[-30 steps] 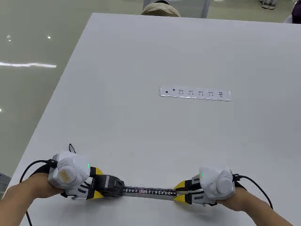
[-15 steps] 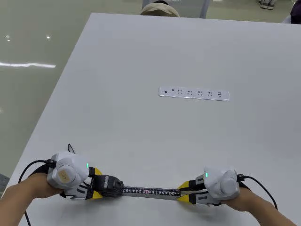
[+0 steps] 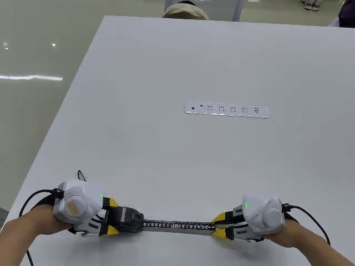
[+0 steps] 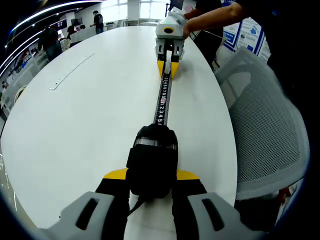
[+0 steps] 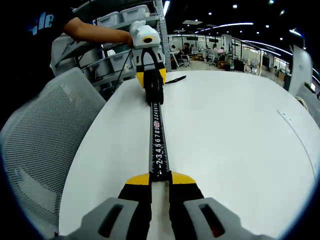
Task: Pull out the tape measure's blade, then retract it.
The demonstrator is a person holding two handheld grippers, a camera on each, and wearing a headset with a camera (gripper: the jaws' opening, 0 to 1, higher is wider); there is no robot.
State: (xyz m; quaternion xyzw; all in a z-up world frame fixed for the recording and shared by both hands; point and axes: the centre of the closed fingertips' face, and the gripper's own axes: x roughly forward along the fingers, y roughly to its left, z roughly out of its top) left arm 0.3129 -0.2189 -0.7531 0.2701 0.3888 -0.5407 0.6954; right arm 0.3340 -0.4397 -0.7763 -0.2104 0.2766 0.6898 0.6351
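Nearest, along the near edge of the white table (image 3: 166, 83): holding the black tape measure case (image 4: 152, 160) in the left gripper (image 3: 112, 216), yellow-tipped jaws closed down to the case's width on its two sides, probably to anchor it against the pull; resting that case on the tabletop at near left, mouth facing right; pinching the blade's end in the right gripper (image 3: 217, 225) at near right, jaws brought almost together on the thin strip; setting the two grippers apart and facing each other, so as to stretch the numbered blade (image 5: 157, 140) straight and flat between them, low over the table surface; judged as the pull-out step, with a short run of blade drawn and retraction not yet begun; likely calling next for either more travel to the right or a controlled easing back toward the case, lest the spring snap the blade home; trailing a black cable (image 3: 34, 195) off the left gripper toward the table edge; beside the table on the person's side, a mesh-backed office chair (image 4: 265, 125); farther off, mid-table and well apart from the work, a white power strip (image 3: 226, 110) lying flat, clear of the blade's line; beyond the far and left edges, glossy floor (image 3: 33, 55).
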